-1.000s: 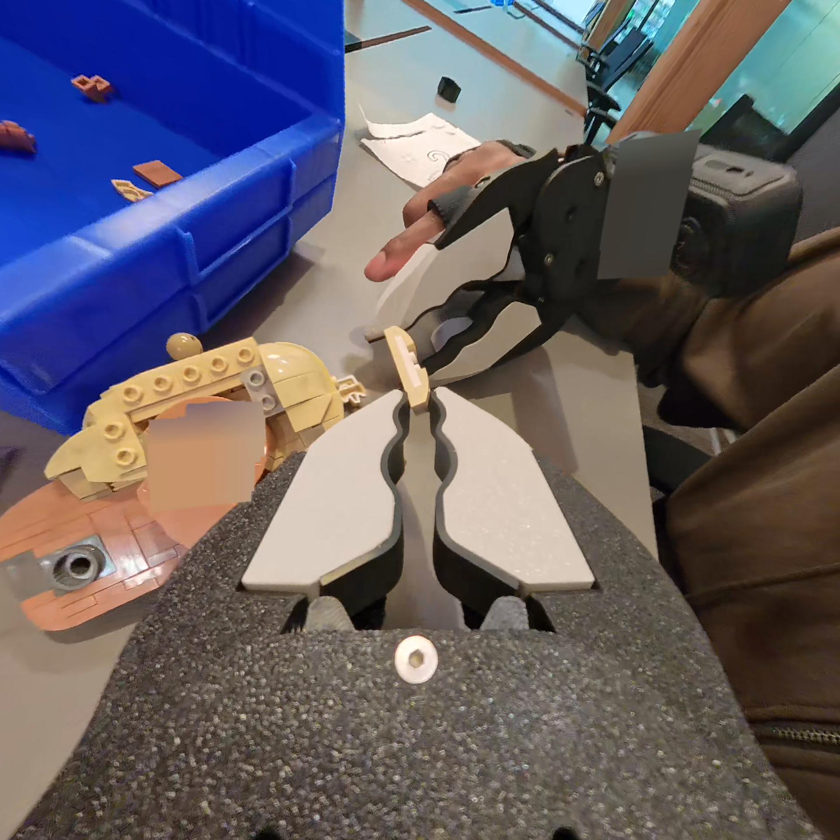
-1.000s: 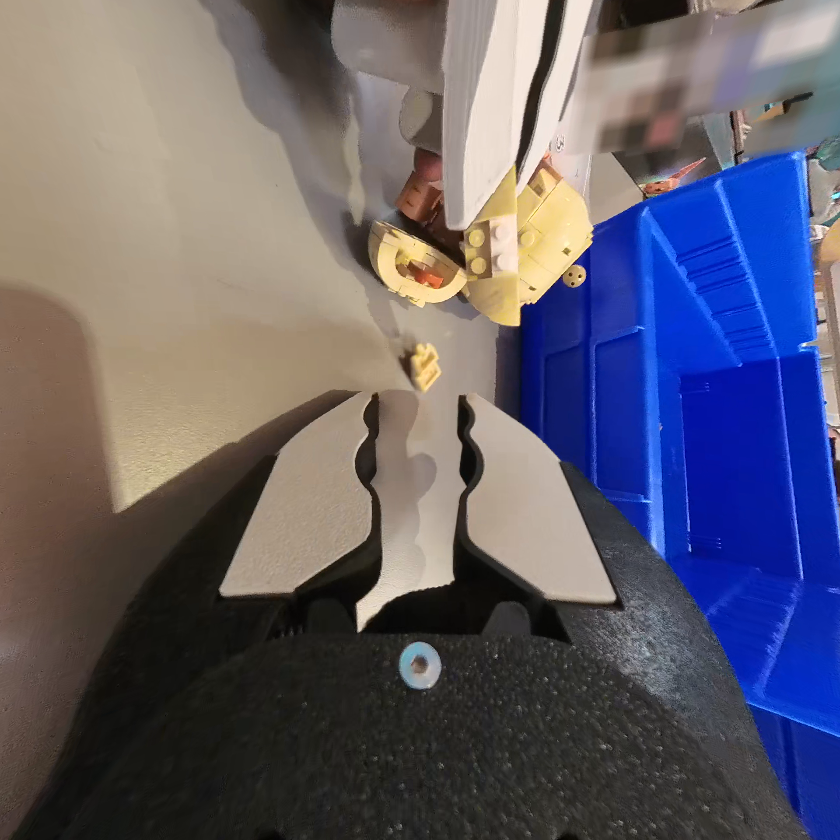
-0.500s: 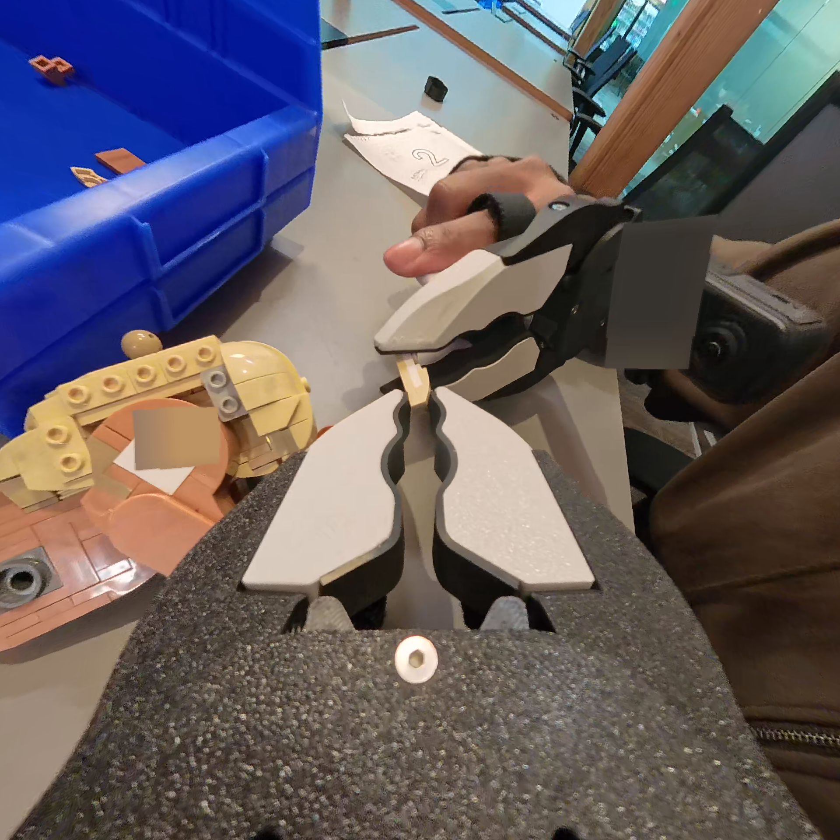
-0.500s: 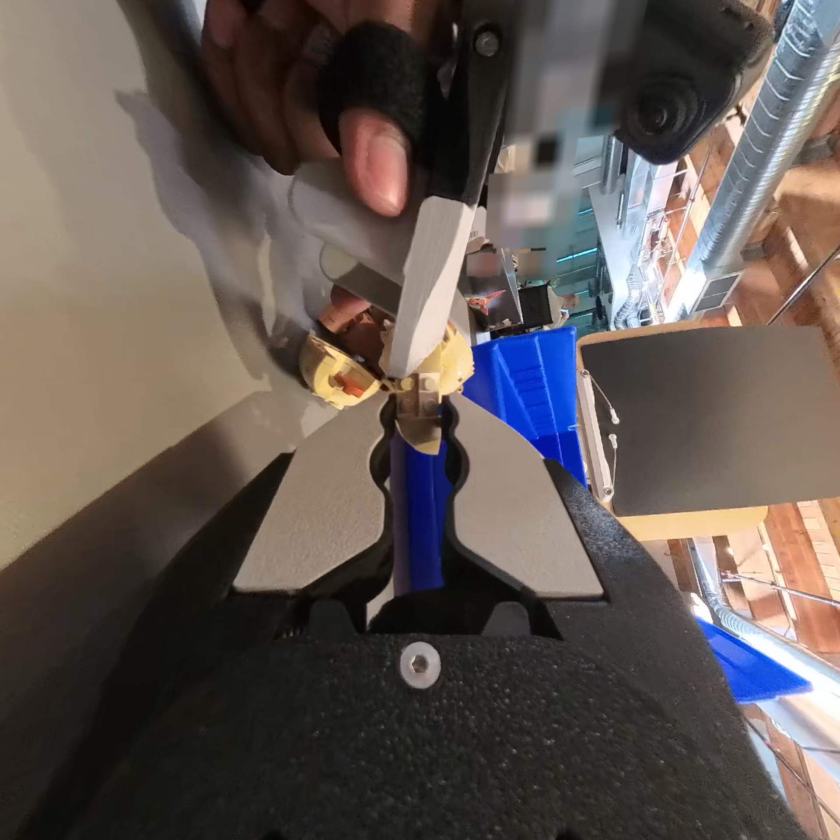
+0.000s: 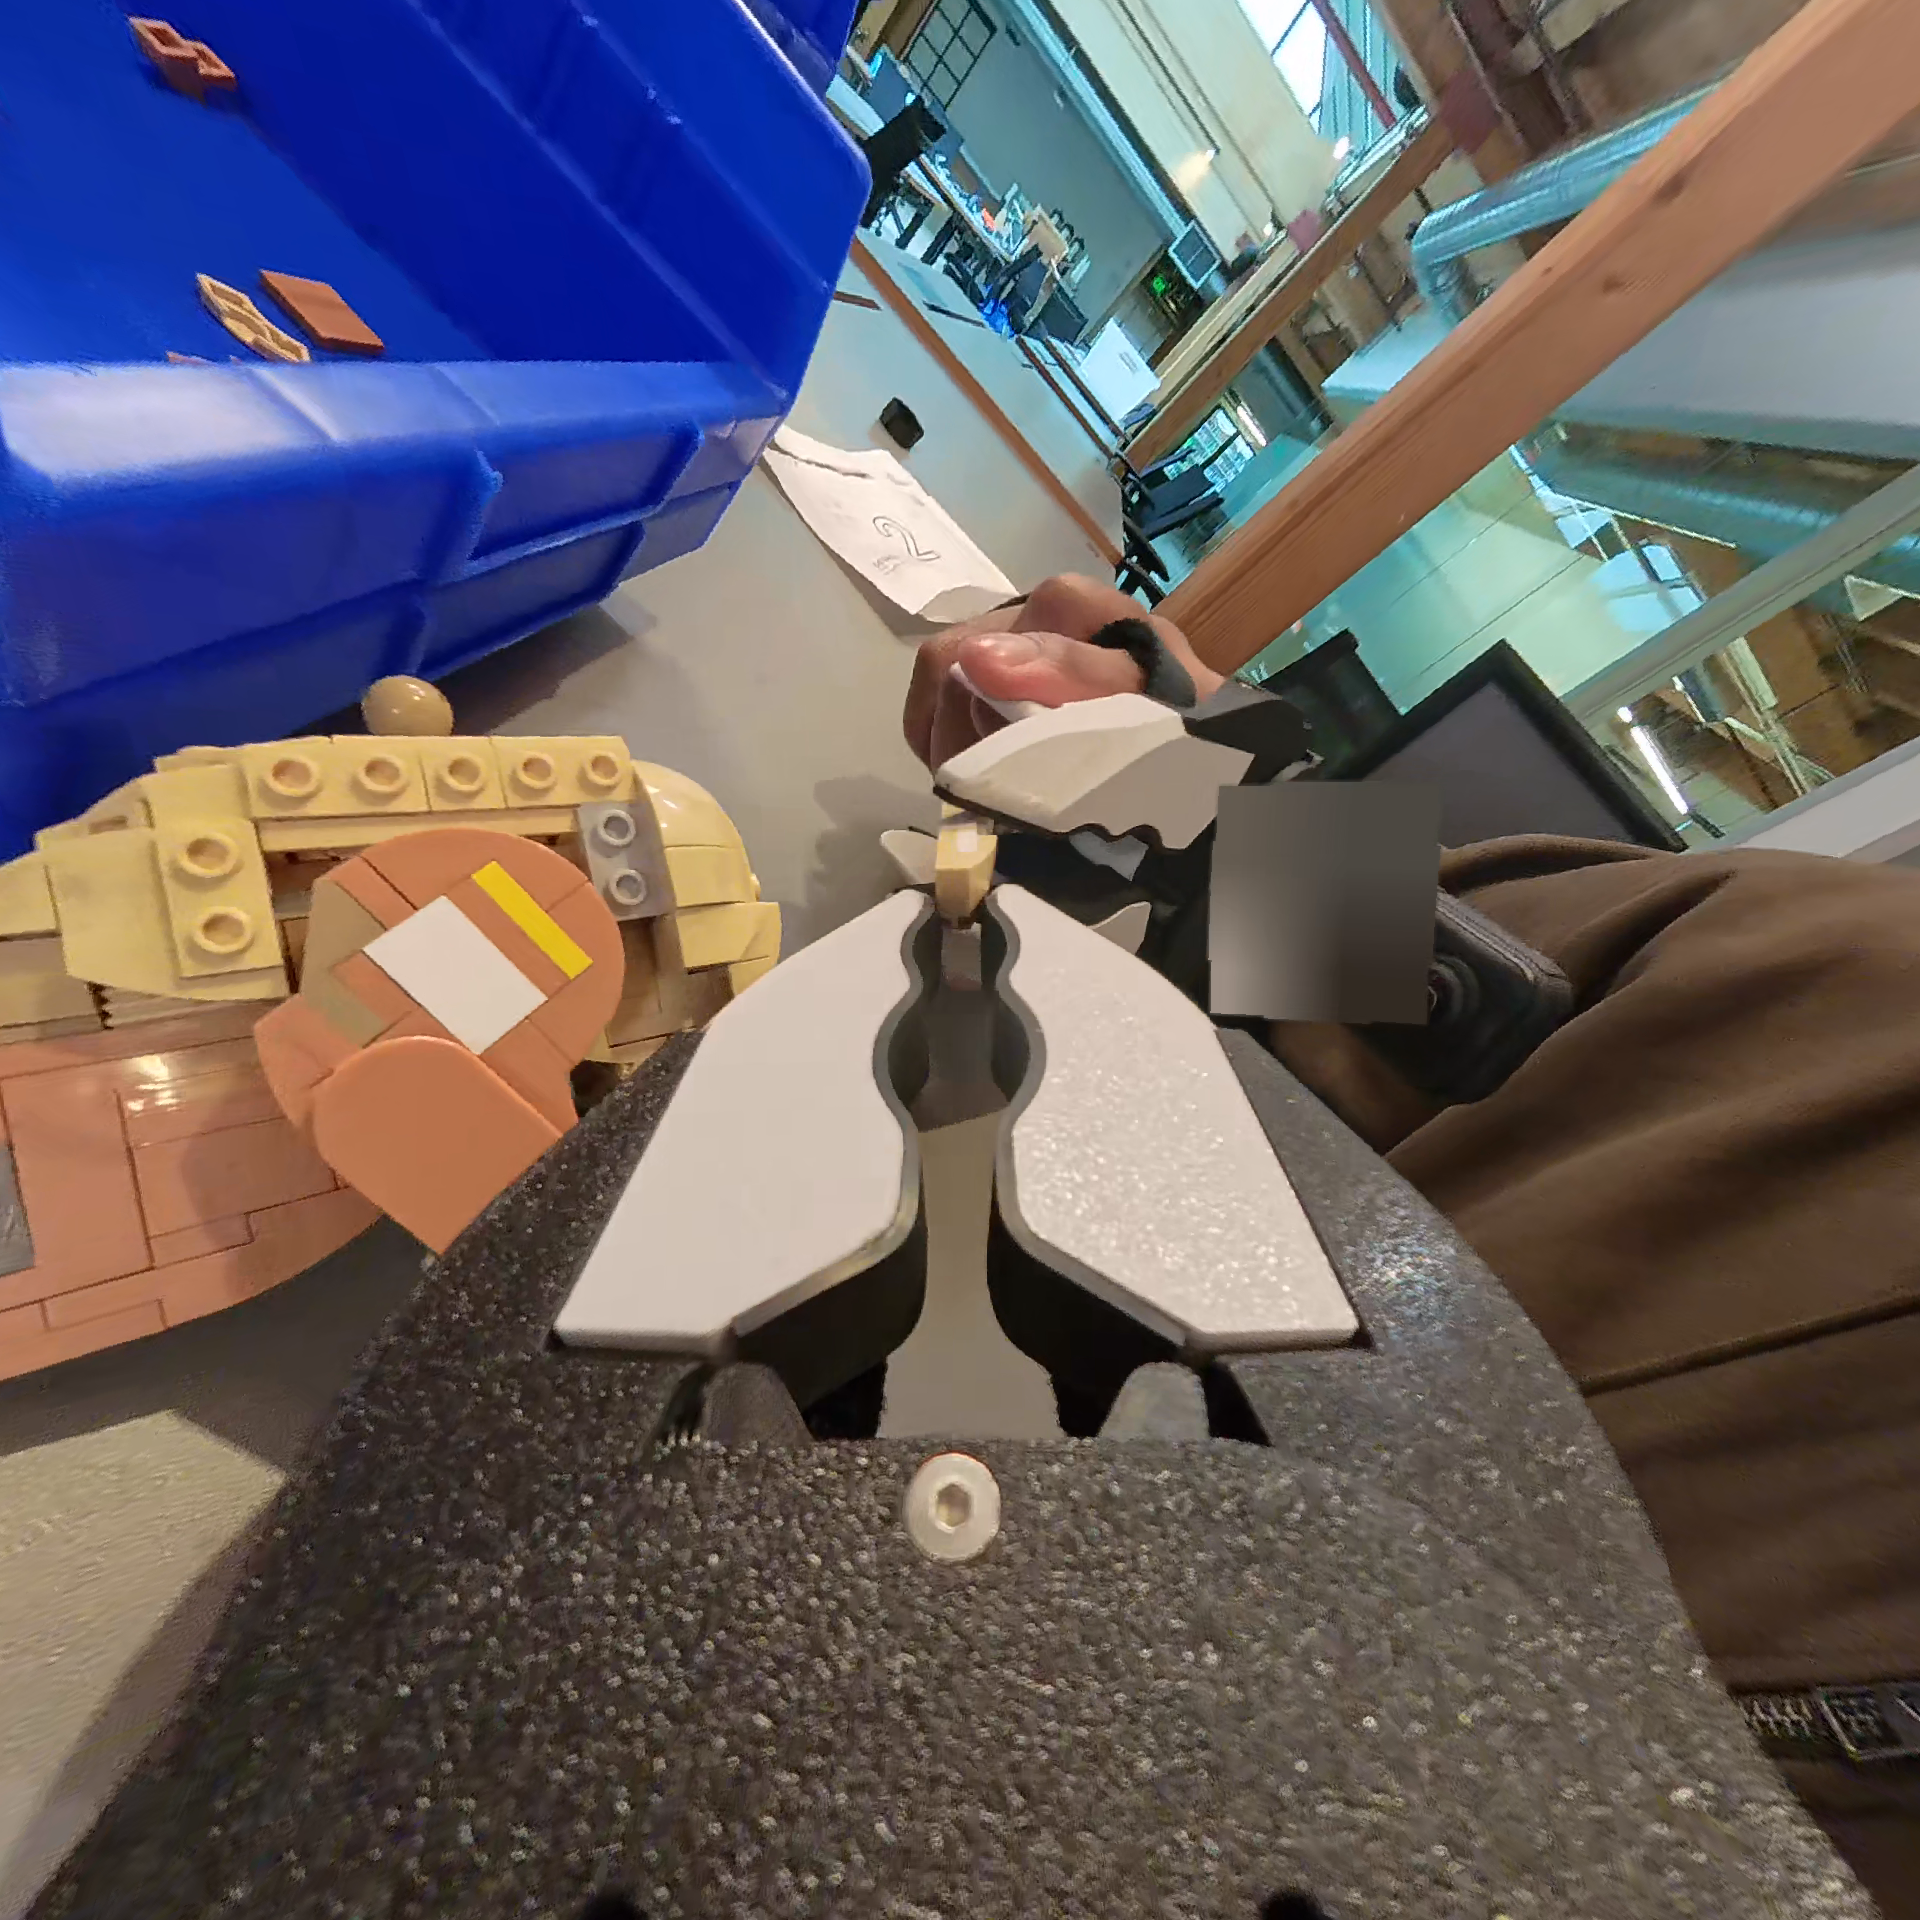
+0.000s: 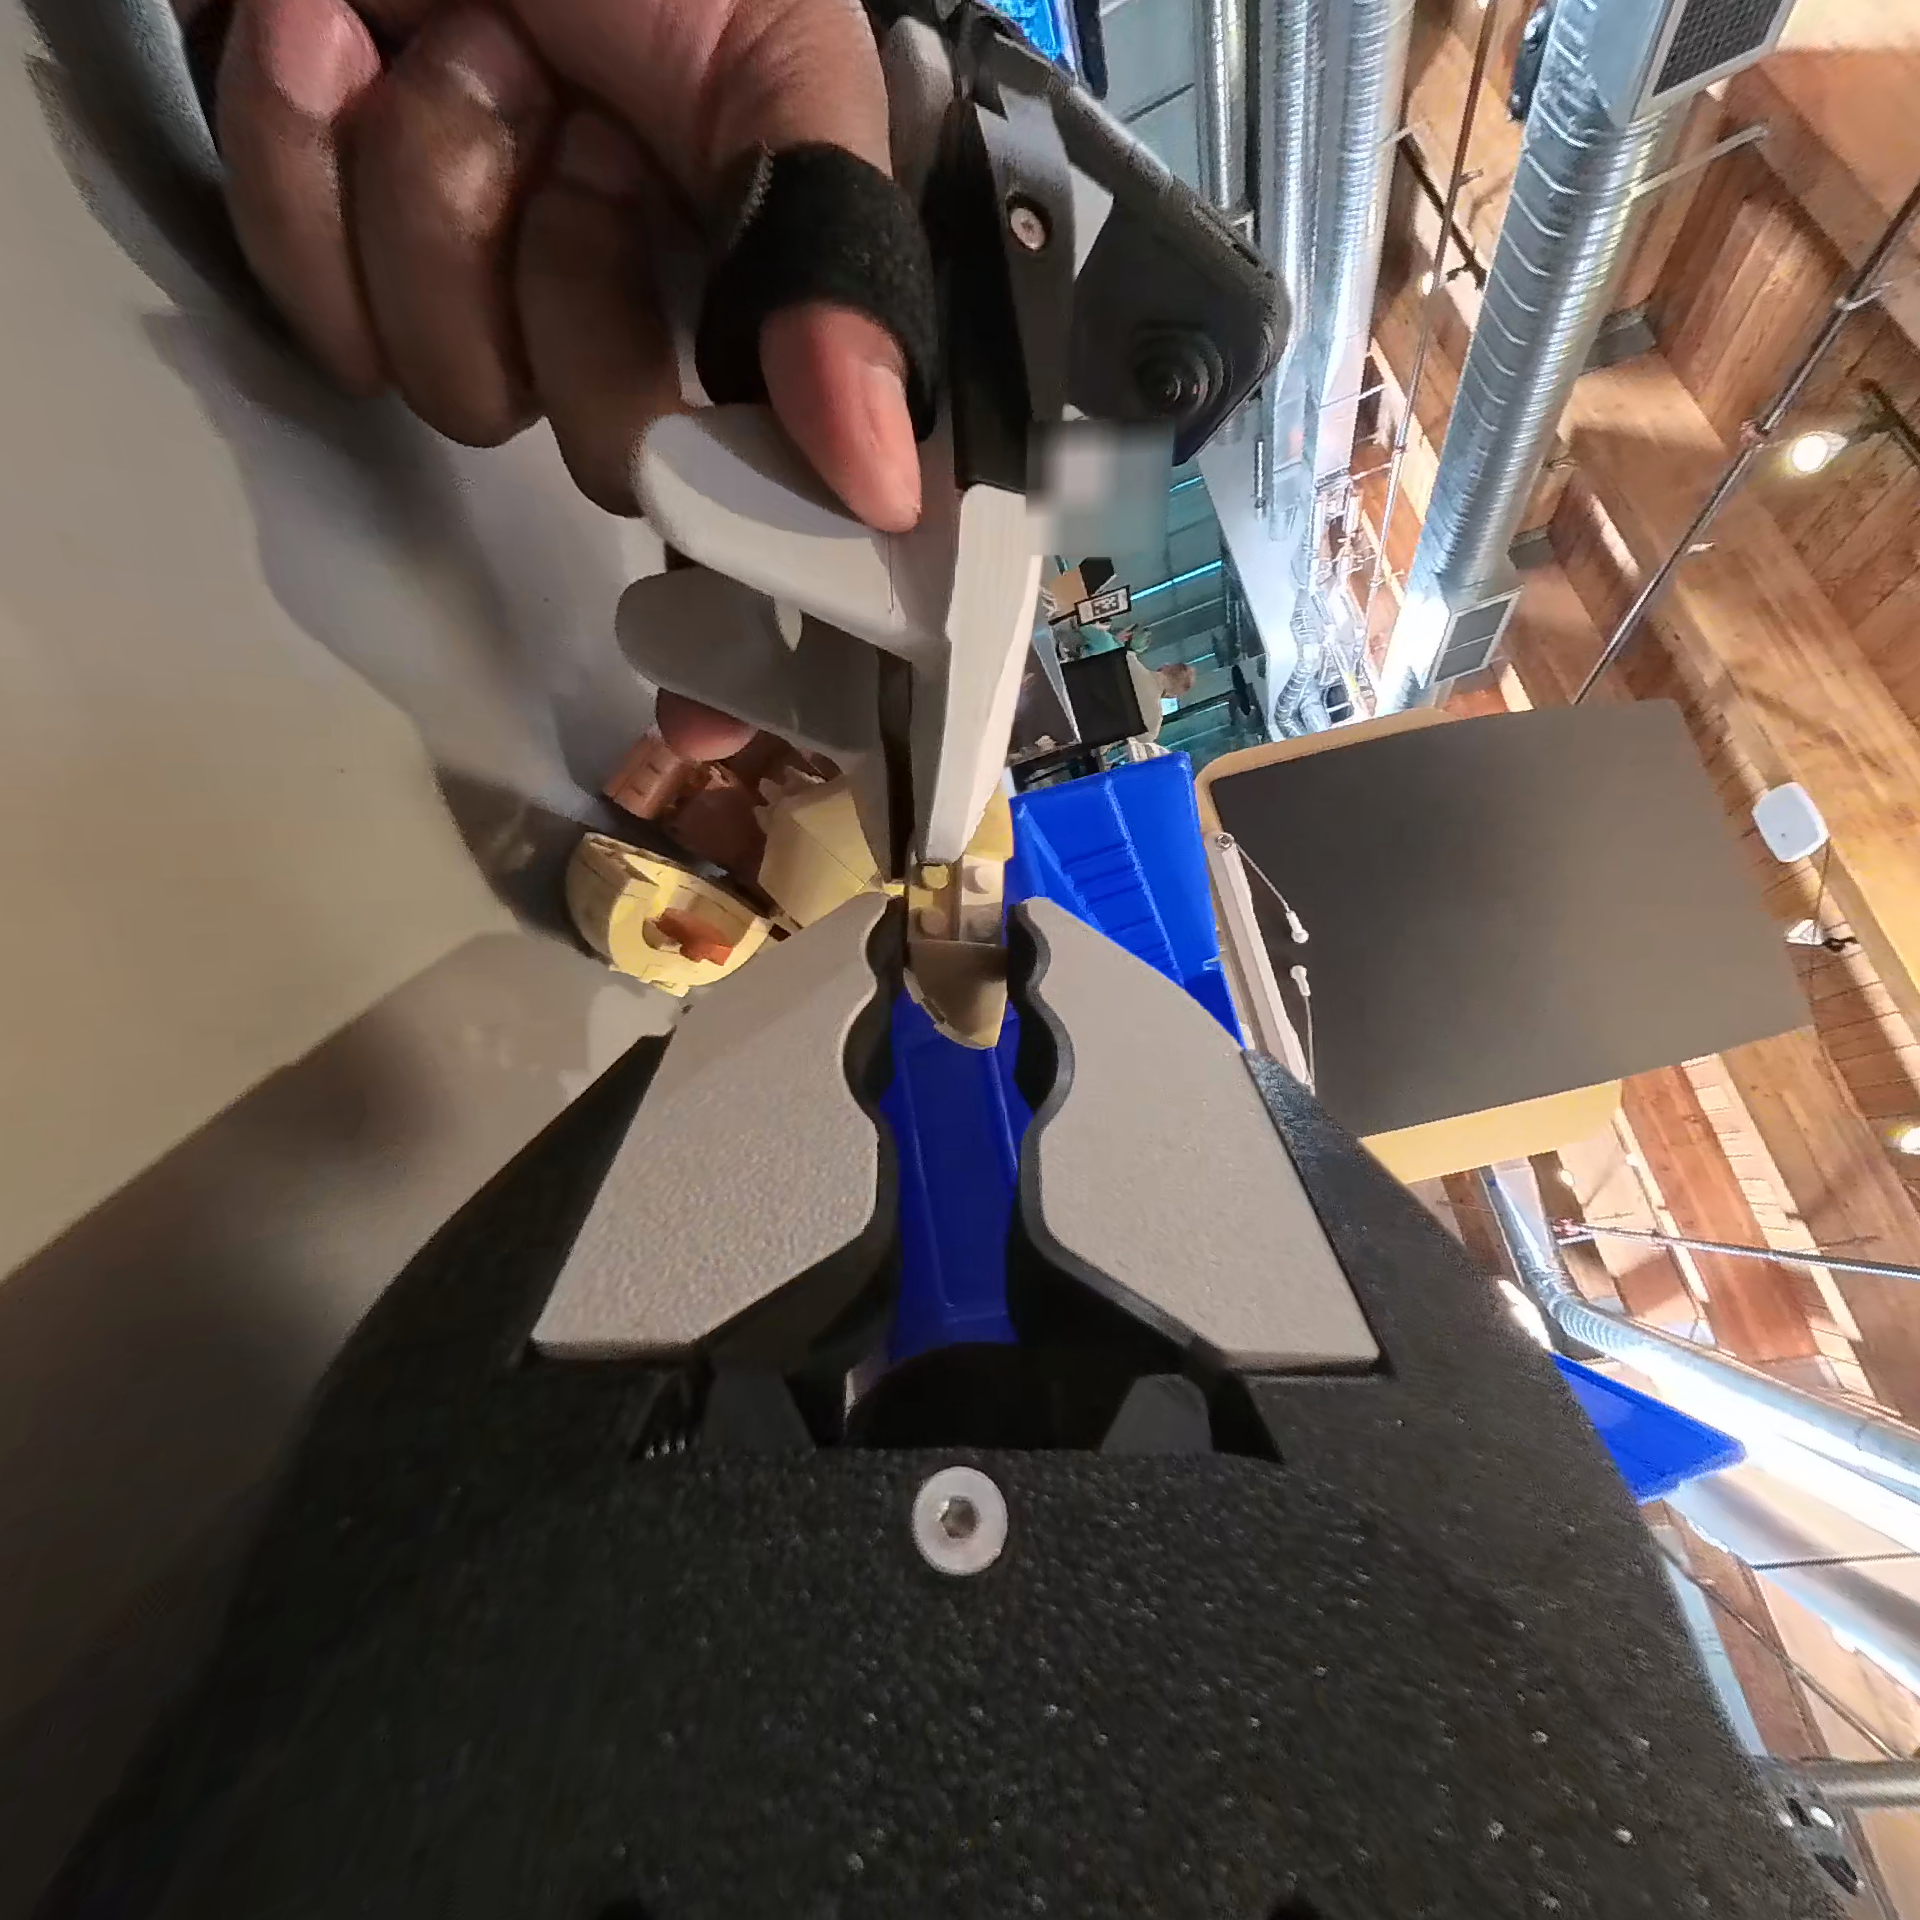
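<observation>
A grey worktop [image 5: 727,665] stands in a large hall with timber beams, glass partitions and silver ducts. A blue plastic bin [image 5: 436,488] sits toward the far left of the worktop, with a few small brown and tan plates on its floor. Just in front of it lies a tan and brown brick model [image 5: 343,894] with studs on top and white and yellow tiles on a round brown panel. A torn white sheet of paper [image 5: 883,520] with handwriting lies farther back near the worktop's far edge; no brand marks are legible anywhere.

The left gripper [image 5: 961,909] has its fingers nearly together, clamped on the lower end of a small tan brick piece [image 5: 961,868]. The right gripper [image 6: 940,935], held by a hand [image 5: 997,665], meets it from the opposite side, its jaws closed on the same tan piece, which hangs above the worktop between the two tools, just right of the model.
</observation>
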Demonstrator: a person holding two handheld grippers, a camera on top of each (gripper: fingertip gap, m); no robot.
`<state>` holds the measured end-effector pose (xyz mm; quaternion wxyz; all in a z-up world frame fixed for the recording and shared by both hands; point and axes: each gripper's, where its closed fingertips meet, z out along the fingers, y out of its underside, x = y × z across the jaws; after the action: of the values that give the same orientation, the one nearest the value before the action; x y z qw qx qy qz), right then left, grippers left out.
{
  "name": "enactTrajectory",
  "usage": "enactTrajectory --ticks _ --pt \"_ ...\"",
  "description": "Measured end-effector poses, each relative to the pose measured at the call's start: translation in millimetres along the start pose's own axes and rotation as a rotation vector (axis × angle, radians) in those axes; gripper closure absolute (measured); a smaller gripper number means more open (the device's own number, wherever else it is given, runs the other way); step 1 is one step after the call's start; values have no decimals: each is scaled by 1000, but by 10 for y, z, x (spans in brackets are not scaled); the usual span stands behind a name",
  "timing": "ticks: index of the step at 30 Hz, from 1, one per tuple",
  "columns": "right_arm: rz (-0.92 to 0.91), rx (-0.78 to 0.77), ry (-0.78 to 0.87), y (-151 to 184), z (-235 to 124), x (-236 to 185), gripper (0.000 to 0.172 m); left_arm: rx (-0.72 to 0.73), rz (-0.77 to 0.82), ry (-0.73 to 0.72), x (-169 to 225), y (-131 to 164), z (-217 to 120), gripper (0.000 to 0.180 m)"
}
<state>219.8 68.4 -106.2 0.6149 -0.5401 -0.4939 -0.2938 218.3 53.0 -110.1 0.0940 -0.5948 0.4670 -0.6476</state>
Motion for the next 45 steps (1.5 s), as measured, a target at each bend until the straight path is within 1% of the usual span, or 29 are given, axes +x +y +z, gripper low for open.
enactTrajectory --ticks 4,6,8,10,11,12,13,16,20,22,24,25,28,32,36,45 --pt "45 23 -54 6 -8 -43 154 -47 64 -3 -10 36 8 173" --pt "25 38 -66 2 -25 -49 154 -66 91 -2 10 48 19 172" --pt "-2 52 -82 -16 -34 -84 154 -81 114 -10 18 61 36 165" --pt "-28 58 -88 -41 -33 -117 153 -99 124 -5 37 84 51 162" --pt "-41 66 -87 -60 -37 -125 153 -107 125 0 47 97 58 163" --pt "-50 73 -85 -76 -40 -129 153 -110 131 0 51 109 61 170" --pt "-56 77 -81 -86 -44 -125 153 -108 147 -3 51 108 60 170" --pt "-53 59 -46 -77 -30 -85 153 -97 199 -33 45 80 49 171" --pt "-36 -11 -10 11 9 -26 147 -87 330 -128 18 49 37 171" --pt "-28 -30 -9 29 18 -22 147 -89 368 -142 44 58 50 171" --pt "-51 -37 -9 22 21 -43 151 -87 376 -156 48 61 55 171" --pt "-69 -42 -7 18 24 -52 154 -87 366 -152 50 65 57 171" --pt "-73 -68 -9 30 41 -49 154 -68 313 -135 36 51 46 171" --pt "-117 -78 15 25 40 -25 154 -29 154 -64 45 23 37 170" --pt "-197 -85 51 29 42 -16 154 -11 33 -14 40 22 33 169" --pt "-377 -67 131 3 22 12 154 17 -85 37 48 23 31 168"
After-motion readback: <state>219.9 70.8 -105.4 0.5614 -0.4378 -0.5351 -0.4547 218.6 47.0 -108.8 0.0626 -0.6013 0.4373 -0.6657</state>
